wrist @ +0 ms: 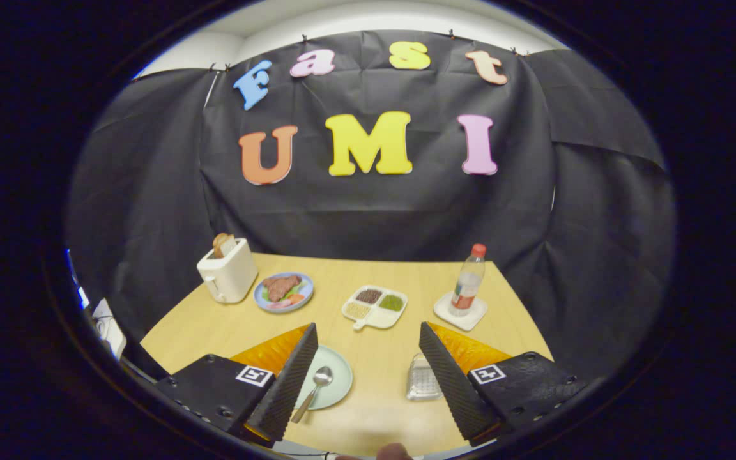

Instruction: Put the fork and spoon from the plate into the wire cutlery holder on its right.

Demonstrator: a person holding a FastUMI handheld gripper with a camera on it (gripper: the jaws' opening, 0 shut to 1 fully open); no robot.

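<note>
Wooden counter point(368, 358) lies bare between the claw's point(368, 377) wide-apart fingers; plate point(336, 383) with spoon point(314, 386) by its near edge, holder point(422, 380) just right.

The one camera sits on the claw point(368, 377) and looks forward along its two fingers, which stand wide apart low in the picture. It is up above the near edge of the surface point(381, 364) and looks a little down and across it to the black cloth wall point(374, 211) at the back. The near things, a green plate point(336, 383) with a spoon point(314, 391) and a wire holder point(422, 380), lie close, between the fingers. The toaster point(227, 271) and bottle point(468, 281) stand far off. The lens bends everything round, so a lot fits in.
</note>
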